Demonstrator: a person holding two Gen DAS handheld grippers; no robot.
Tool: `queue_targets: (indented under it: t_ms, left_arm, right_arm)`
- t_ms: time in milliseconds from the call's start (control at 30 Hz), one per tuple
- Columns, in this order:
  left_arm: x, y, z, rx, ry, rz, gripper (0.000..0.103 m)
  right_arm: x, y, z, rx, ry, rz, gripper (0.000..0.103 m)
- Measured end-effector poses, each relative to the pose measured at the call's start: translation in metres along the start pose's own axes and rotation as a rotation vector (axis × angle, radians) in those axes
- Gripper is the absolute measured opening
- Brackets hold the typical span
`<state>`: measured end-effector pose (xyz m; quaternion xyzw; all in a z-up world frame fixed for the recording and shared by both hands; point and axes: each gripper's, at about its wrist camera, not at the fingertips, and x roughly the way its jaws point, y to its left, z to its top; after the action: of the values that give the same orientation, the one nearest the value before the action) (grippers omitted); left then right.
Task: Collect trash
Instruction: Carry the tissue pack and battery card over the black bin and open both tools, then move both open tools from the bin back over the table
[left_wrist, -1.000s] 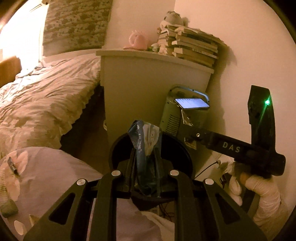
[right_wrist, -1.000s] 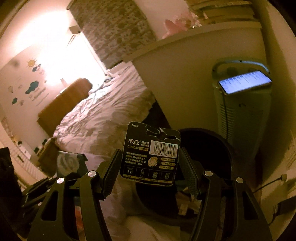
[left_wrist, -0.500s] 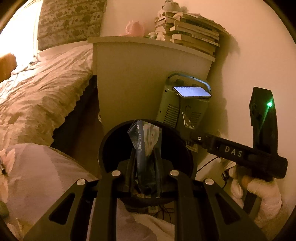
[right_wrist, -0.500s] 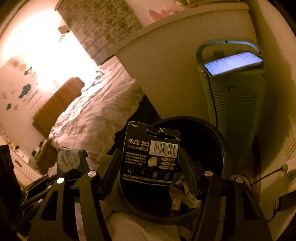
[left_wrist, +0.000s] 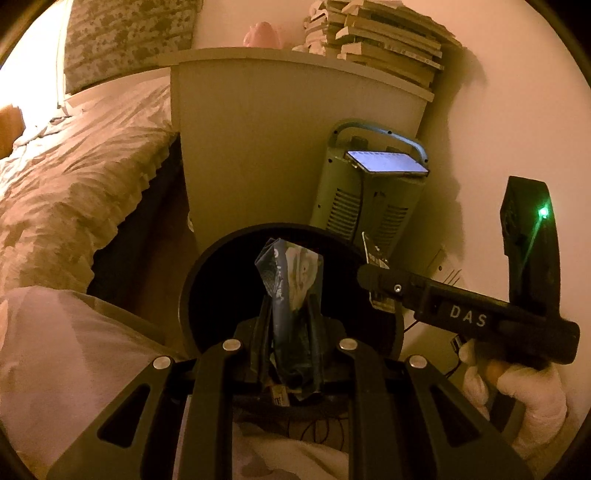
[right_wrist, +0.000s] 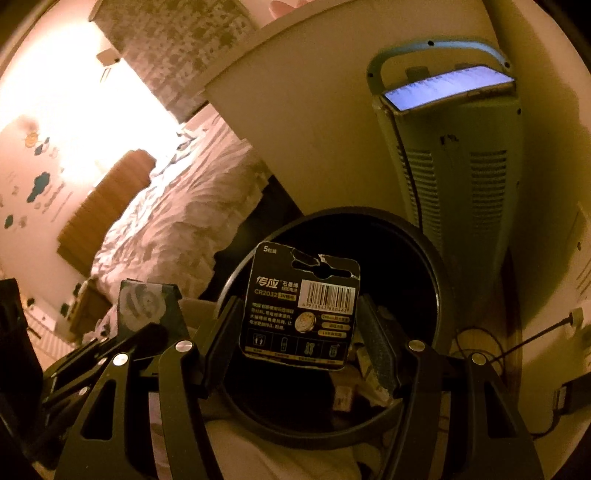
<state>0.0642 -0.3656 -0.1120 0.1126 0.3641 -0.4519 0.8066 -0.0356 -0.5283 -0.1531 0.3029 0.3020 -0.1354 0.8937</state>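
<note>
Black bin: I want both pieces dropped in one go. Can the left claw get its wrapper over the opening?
Probably yes. The left claw holds the wrapper just before the black bin, whose mouth shows open; the right claw is beside it, not across.

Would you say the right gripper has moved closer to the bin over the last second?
Yes. The right gripper has moved toward the bin; its rim and the heater behind loom larger.

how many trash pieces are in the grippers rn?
2. A crumpled dark foil wrapper clamped in the left gripper; a black CR2032 battery card clamped in the right gripper. Both over the round black bin.
</note>
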Motion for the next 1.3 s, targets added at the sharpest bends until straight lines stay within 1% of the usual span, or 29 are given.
queue_targets:
  t_ms: [333, 500, 567, 600, 633, 700, 767, 1033, 1067, 1100, 1167, 1300]
  left_arm:
    - [0.01, -0.001, 0.004, 0.009, 0.007, -0.009, 0.018]
    - [0.011, 0.0, 0.006, 0.009, 0.004, -0.01, 0.02]
    - [0.011, 0.0, 0.006, 0.01, 0.003, -0.009, 0.021]
    - [0.01, 0.001, 0.006, 0.009, 0.002, -0.008, 0.022]
    - [0.009, 0.002, 0.006, 0.007, 0.001, -0.007, 0.024]
    - [0.007, 0.004, 0.006, -0.001, -0.008, -0.008, 0.037]
    - [0.004, 0.005, 0.007, -0.005, -0.014, -0.009, 0.039]
    - [-0.011, 0.011, 0.006, -0.014, -0.034, -0.001, 0.039]
    - [-0.014, 0.014, 0.005, -0.017, -0.038, 0.003, 0.043]
    - [-0.017, 0.015, 0.005, -0.02, -0.043, 0.008, 0.051]
    - [-0.026, 0.021, 0.003, -0.031, -0.066, 0.027, 0.058]
    - [-0.043, 0.037, -0.003, -0.059, -0.085, 0.055, 0.059]
  right_arm:
    - [0.008, -0.001, 0.002, 0.007, 0.016, -0.01, 0.064]
    - [0.01, -0.001, 0.004, 0.02, 0.022, -0.029, 0.065]
    - [0.009, -0.002, 0.004, 0.026, 0.02, -0.036, 0.072]
    - [0.008, -0.003, 0.005, 0.029, 0.015, -0.038, 0.075]
    - [0.008, -0.003, 0.005, 0.031, 0.014, -0.039, 0.075]
    - [0.008, -0.002, 0.005, 0.027, 0.016, -0.042, 0.075]
    - [0.007, 0.0, 0.004, 0.023, 0.016, -0.042, 0.075]
    - [0.005, 0.012, 0.004, -0.002, 0.015, -0.034, 0.075]
    - [0.006, 0.015, 0.004, -0.009, 0.016, -0.03, 0.075]
    - [0.006, 0.019, 0.004, -0.016, 0.017, -0.027, 0.075]
    - [0.007, 0.028, 0.003, -0.032, 0.02, -0.018, 0.075]
    - [0.012, 0.052, -0.001, -0.077, 0.033, 0.006, 0.075]
